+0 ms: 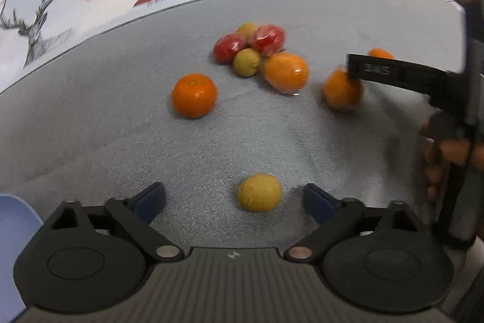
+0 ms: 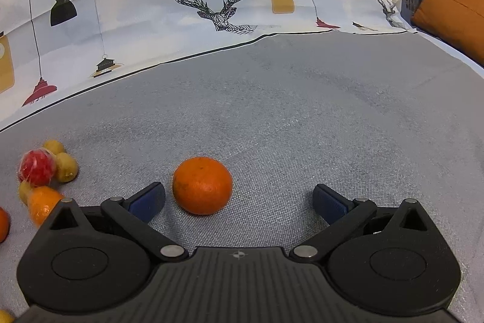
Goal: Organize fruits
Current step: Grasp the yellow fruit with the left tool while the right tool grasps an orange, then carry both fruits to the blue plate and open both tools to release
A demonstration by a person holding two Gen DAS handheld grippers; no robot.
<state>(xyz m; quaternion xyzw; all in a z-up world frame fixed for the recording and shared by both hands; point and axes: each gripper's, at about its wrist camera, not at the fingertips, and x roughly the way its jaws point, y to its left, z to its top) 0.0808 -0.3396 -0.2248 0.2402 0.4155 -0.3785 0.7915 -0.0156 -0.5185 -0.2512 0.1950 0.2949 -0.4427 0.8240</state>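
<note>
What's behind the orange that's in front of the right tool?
Behind the orange there is only bare grey cloth, then a deer banner. The patch right behind it is hidden.

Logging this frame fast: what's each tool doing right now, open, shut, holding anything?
Left tool: open, holding nothing; a yellow fruit lies between its fingers.
Right tool: open, holding nothing; an orange sits by its left finger.
</note>
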